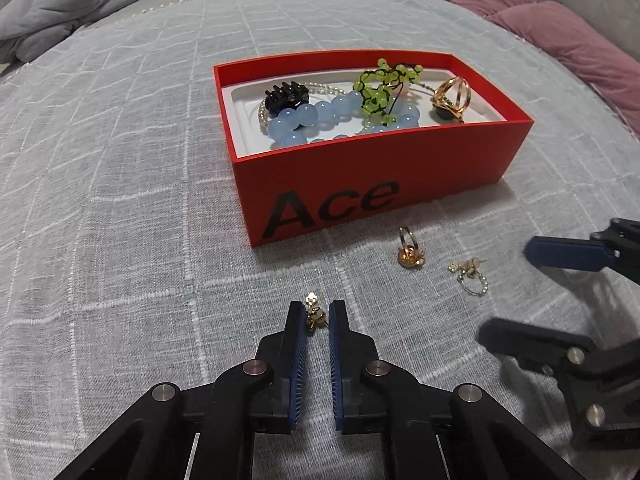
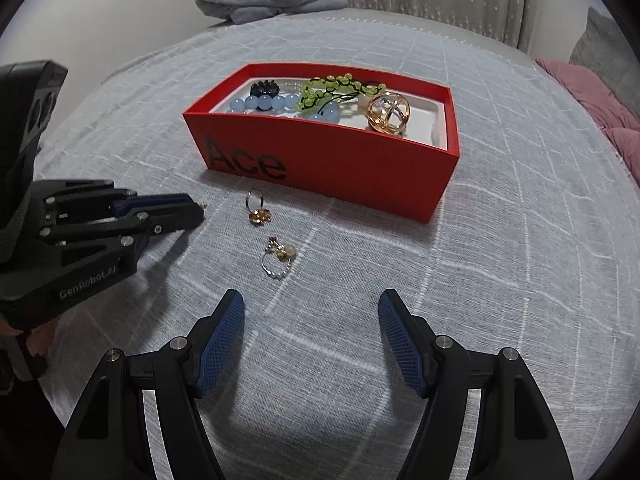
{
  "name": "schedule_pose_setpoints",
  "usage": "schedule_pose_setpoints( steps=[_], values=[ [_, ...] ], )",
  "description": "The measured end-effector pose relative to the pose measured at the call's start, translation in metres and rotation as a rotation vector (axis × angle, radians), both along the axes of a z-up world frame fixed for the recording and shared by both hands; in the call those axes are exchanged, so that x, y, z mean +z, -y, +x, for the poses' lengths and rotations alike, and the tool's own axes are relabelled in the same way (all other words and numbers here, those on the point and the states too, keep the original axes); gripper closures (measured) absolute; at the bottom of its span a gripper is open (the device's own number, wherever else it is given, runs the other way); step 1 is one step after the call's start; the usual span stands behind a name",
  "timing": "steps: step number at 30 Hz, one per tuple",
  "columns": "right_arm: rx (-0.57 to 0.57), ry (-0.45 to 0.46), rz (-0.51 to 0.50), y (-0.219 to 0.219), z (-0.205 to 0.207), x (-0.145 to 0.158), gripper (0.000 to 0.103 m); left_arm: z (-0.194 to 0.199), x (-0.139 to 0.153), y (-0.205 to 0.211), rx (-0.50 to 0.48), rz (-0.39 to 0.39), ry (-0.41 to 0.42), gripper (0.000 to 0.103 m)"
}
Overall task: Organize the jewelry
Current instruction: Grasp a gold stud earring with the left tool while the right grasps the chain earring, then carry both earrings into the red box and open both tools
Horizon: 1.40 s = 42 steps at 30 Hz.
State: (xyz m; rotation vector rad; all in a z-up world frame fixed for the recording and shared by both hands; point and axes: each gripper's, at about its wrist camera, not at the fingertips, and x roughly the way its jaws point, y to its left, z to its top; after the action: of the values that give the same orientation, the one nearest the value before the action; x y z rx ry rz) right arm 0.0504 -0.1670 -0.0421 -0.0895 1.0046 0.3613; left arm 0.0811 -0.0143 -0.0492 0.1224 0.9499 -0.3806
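A small gold earring (image 1: 315, 312) sits between the blue pads of my left gripper (image 1: 317, 311), which is shut on it just above the grey checked cover. In the right wrist view the left gripper (image 2: 198, 209) points in from the left, a speck of the earring showing at its tip. A gold ring (image 1: 409, 254) (image 2: 258, 210) and a pearl hoop earring (image 1: 472, 278) (image 2: 278, 258) lie loose in front of the red "Ace" box (image 1: 360, 172) (image 2: 340, 160). My right gripper (image 2: 311, 306) (image 1: 514, 296) stands open and holds nothing, just short of the hoop earring.
Inside the box lie a blue bead bracelet (image 1: 304, 116), a green bead piece (image 1: 376, 92), a black clip (image 1: 286, 96) and a large gold ring (image 1: 452, 98). A folded grey blanket (image 1: 60, 12) lies far left and a pink quilt (image 1: 560, 32) far right.
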Motion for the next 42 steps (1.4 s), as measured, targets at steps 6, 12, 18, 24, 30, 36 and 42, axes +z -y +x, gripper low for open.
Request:
schedule_pose_setpoints(
  steps=[6, 12, 18, 24, 30, 36, 42],
  values=[
    [0.018, 0.009, 0.036, -0.015, 0.007, -0.002, 0.050, -0.003, 0.004, -0.005, 0.000, -0.004, 0.008, 0.097],
    [0.040, 0.027, 0.026, -0.027, 0.011, -0.004, 0.066, -0.002, 0.006, -0.009, 0.005, -0.013, 0.005, 0.097],
    [0.042, 0.035, 0.026, -0.024, 0.011, -0.004, 0.083, -0.002, 0.008, -0.013, 0.008, -0.019, 0.006, 0.097],
    [0.057, 0.058, 0.002, -0.026, 0.005, -0.001, 0.086, -0.002, 0.008, -0.013, 0.007, -0.019, 0.005, 0.097],
    [0.081, 0.065, -0.007, -0.023, -0.006, 0.002, 0.086, -0.002, 0.010, -0.015, 0.008, -0.022, 0.006, 0.097],
    [0.094, 0.078, -0.003, -0.020, -0.014, 0.008, 0.086, -0.003, 0.015, -0.016, 0.005, -0.029, 0.010, 0.097],
    [0.081, 0.084, 0.014, -0.016, -0.013, 0.016, 0.086, -0.007, 0.022, -0.016, 0.003, -0.041, 0.026, 0.097]
  ],
)
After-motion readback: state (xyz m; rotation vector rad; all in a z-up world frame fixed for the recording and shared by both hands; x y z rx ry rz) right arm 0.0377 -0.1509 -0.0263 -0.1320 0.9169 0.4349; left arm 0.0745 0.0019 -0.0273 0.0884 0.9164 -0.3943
